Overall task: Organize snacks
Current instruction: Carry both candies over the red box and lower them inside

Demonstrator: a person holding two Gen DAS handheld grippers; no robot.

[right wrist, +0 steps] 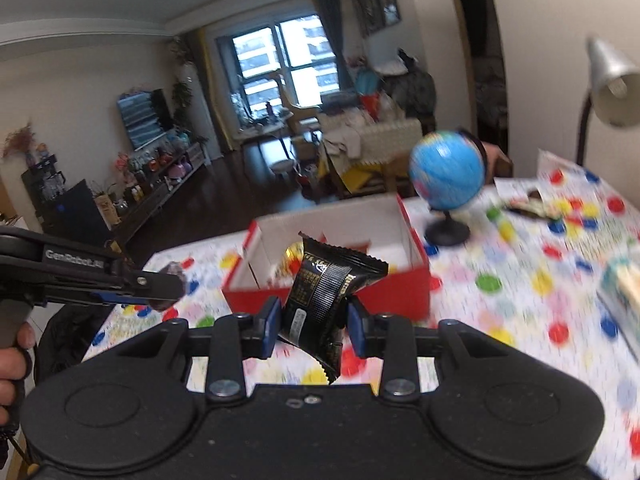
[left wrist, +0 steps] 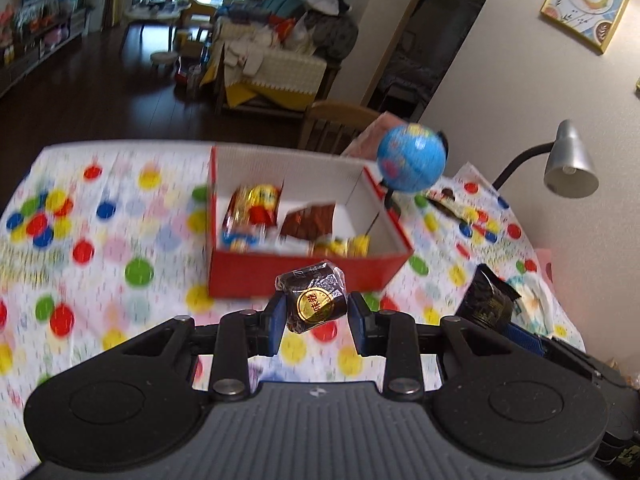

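My left gripper point(left wrist: 317, 309) is shut on a small dark wrapped snack with a round gold label point(left wrist: 315, 299), held above the dotted tablecloth just in front of the red box point(left wrist: 304, 276). The box has white dividers and holds several wrapped snacks point(left wrist: 256, 212). My right gripper point(right wrist: 313, 314) is shut on a black foil snack packet point(right wrist: 324, 292), tilted, also in front of the red box point(right wrist: 396, 292). The right gripper with its black packet point(left wrist: 486, 300) shows at the right of the left wrist view. The left gripper point(right wrist: 168, 284) shows at the left of the right wrist view.
A small blue globe point(left wrist: 412, 158) on a black stand sits right behind the box. A grey desk lamp point(left wrist: 568, 164) leans over the table's right side. Loose wrappers point(left wrist: 444, 200) lie past the globe. A person's hand point(right wrist: 16, 356) grips the left handle. A pale box point(right wrist: 622, 292) lies at right.
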